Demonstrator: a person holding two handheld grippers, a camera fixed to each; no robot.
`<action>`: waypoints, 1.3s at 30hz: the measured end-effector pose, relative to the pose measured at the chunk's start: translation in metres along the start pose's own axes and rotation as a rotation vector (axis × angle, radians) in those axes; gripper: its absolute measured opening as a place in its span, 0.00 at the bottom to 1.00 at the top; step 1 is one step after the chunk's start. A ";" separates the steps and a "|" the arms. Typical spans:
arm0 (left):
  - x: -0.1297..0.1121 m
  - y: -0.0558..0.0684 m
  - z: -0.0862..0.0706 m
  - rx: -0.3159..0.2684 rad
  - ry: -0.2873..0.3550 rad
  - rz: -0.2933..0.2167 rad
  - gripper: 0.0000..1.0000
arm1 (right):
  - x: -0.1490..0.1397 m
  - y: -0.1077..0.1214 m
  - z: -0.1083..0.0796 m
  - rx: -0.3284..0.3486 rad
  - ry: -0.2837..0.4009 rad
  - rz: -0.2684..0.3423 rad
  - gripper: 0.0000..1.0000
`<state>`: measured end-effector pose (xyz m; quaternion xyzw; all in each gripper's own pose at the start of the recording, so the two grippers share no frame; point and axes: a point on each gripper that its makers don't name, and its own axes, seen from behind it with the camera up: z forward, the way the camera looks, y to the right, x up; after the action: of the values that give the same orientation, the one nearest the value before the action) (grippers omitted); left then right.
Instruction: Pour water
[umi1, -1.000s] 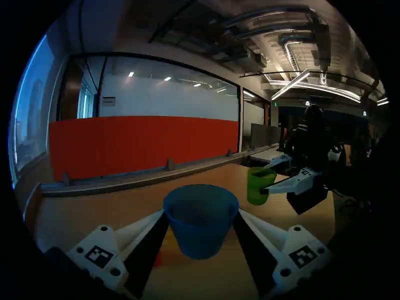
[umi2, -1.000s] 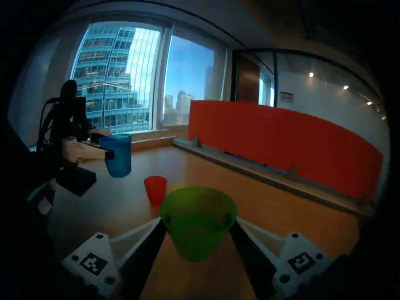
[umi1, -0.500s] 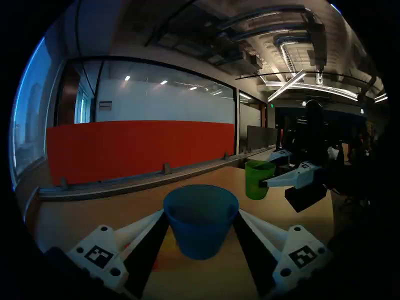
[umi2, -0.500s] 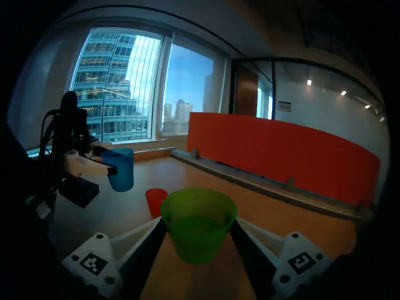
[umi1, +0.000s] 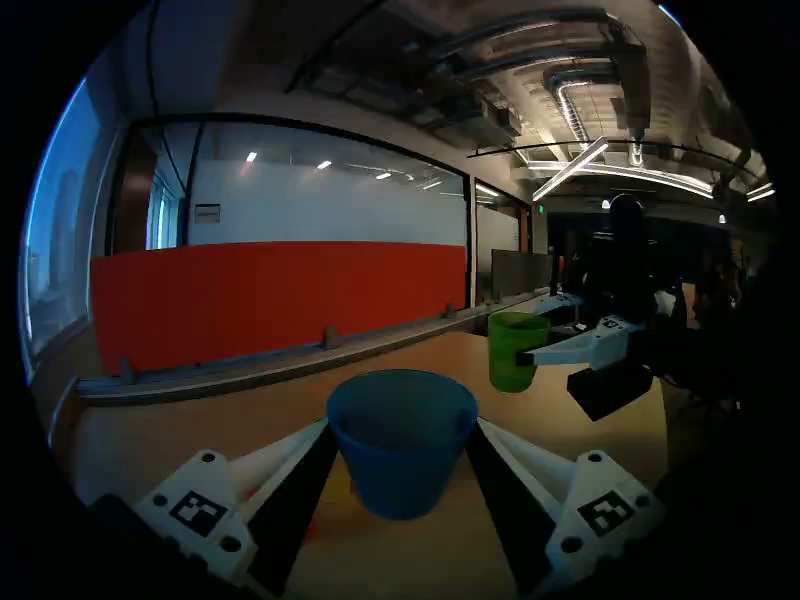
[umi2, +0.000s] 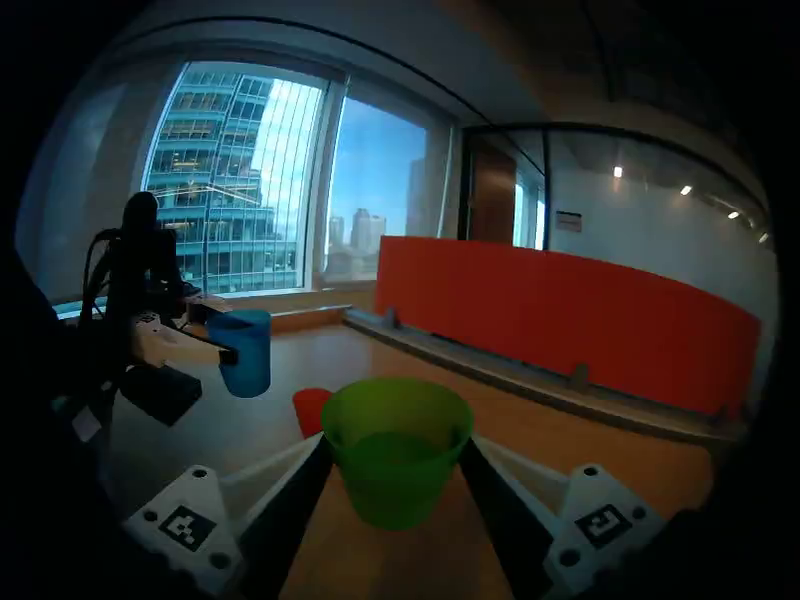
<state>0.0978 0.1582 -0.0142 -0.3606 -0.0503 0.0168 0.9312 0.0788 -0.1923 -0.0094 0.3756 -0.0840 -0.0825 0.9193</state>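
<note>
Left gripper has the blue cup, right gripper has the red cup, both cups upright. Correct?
Not quite: the right gripper holds the green cup, per the right gripper view; the red cup sits on the table. The rest holds.

A wooden desk carries a red cup. Behind it runs a red partition under glass. Tall windows show high-rise towers, and ducts cross the ceiling.
</note>
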 end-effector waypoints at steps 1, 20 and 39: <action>0.001 0.000 0.000 0.000 0.001 0.000 0.85 | 0.000 0.000 0.000 0.000 0.000 -0.001 0.88; 0.000 0.008 0.006 -0.021 -0.002 0.010 0.85 | 0.022 0.000 -0.005 -0.001 0.033 -0.057 0.88; -0.008 0.028 0.019 -0.075 -0.025 0.021 0.85 | 0.061 -0.010 0.003 0.017 0.070 -0.208 0.88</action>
<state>0.0876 0.1913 -0.0195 -0.3953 -0.0585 0.0292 0.9162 0.1362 -0.2142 -0.0092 0.3928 -0.0131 -0.1637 0.9049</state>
